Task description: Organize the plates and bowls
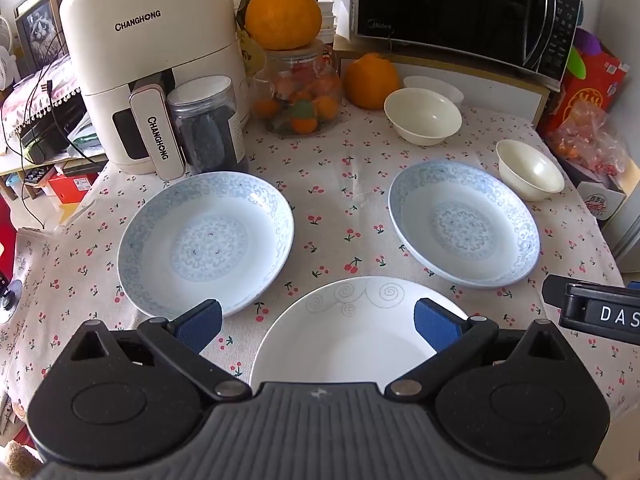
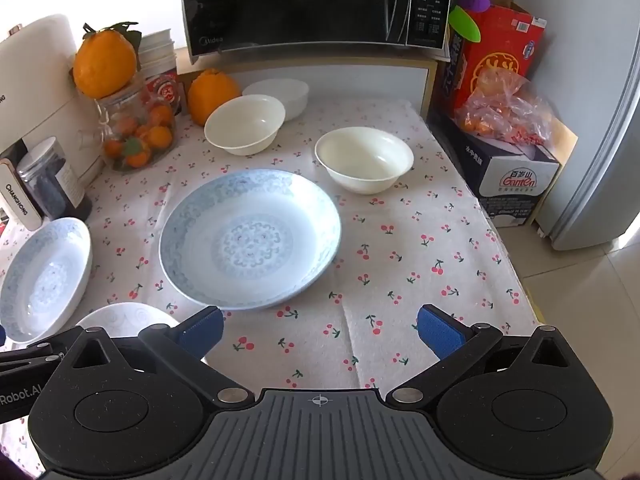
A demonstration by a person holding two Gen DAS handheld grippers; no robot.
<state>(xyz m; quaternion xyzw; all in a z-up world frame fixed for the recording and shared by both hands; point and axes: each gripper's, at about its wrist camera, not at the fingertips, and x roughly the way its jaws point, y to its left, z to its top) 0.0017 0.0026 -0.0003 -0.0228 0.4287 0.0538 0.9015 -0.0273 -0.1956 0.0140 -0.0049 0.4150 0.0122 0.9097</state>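
Observation:
Two blue-patterned plates lie on the cherry-print tablecloth: the left plate (image 1: 206, 242) (image 2: 42, 278) and the right plate (image 1: 464, 222) (image 2: 250, 236). A plain white plate with grey swirls (image 1: 356, 332) (image 2: 128, 316) lies at the near edge. Three cream bowls stand behind: a mid bowl (image 1: 422, 116) (image 2: 245, 124), a right bowl (image 1: 528, 170) (image 2: 364, 158) and a far bowl (image 1: 434, 86) (image 2: 280, 94). My left gripper (image 1: 318, 322) hovers open above the white plate, nothing between its pads. My right gripper (image 2: 320, 330) hangs open over bare cloth, in front of the right blue plate.
An air fryer (image 1: 152, 60), a dark jar (image 1: 208, 124), a glass jar of small oranges (image 1: 300, 92) with a big orange (image 1: 282, 14) on top, another orange (image 1: 372, 80) and a microwave (image 1: 464, 8) line the back. Boxes (image 2: 500, 152) and a fridge (image 2: 600, 120) stand right of the table.

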